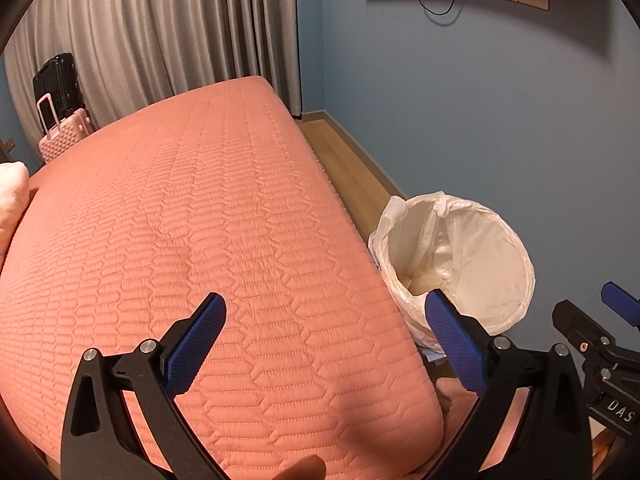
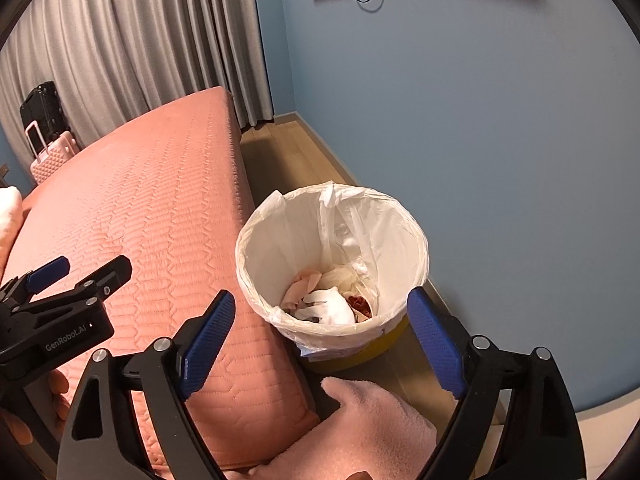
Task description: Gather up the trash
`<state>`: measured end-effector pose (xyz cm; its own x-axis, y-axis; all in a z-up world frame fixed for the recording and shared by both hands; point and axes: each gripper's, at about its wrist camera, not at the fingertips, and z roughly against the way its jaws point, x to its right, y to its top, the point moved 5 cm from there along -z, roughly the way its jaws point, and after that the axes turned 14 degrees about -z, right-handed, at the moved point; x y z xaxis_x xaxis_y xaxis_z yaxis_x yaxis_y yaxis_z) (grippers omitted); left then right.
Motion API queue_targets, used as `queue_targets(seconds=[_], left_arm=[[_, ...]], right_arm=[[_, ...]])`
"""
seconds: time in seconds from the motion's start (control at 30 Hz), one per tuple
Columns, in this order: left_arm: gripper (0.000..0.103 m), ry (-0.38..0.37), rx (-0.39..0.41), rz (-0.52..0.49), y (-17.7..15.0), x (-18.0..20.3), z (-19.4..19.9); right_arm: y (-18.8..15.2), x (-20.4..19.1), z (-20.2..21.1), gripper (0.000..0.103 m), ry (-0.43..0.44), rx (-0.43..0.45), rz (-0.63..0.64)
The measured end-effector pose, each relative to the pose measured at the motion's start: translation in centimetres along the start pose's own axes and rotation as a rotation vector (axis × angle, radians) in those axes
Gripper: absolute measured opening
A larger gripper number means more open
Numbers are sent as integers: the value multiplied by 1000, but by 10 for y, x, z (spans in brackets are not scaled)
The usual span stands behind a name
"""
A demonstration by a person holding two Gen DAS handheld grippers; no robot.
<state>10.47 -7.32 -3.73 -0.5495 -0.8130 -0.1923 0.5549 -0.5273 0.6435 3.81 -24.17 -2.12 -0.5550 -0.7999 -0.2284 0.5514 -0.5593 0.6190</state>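
A yellow trash bin [image 2: 352,354], lined with a white plastic bag [image 2: 360,216], stands on the wooden floor [image 2: 296,152] in the narrow gap between a bed [image 2: 140,208] with a quilted salmon cover and a blue wall [image 2: 500,120]; crumpled white and pinkish trash [image 2: 332,304] lies in the bottom of the bag. The right tongs [image 2: 320,332] hang spread wide above the bin's near rim with nothing between their blue pads. The left tongs [image 1: 326,340] are likewise released and empty, poised over the bed's near corner, just beside the bin. A fluffy pink cloth [image 2: 368,424] lies at the foot of the bed. Grey curtains [image 1: 160,32] hang behind, with a black suitcase [image 1: 58,82] and a pink suitcase [image 1: 66,134] standing in the far corner.
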Motion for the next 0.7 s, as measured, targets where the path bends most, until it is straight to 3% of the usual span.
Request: queue_targets(seconds=[0.2, 0.27, 0.7], left_arm=[[96, 9, -11, -9, -4, 3, -3], [96, 15, -14, -4, -5, 4, -5], [96, 29, -39, 13, -11, 3, -11]], right_arm=[[-3, 3, -4, 88, -18, -5, 0], [-3, 4, -6, 97, -19, 0, 1], [-1, 5, -6, 97, -36, 19, 5]])
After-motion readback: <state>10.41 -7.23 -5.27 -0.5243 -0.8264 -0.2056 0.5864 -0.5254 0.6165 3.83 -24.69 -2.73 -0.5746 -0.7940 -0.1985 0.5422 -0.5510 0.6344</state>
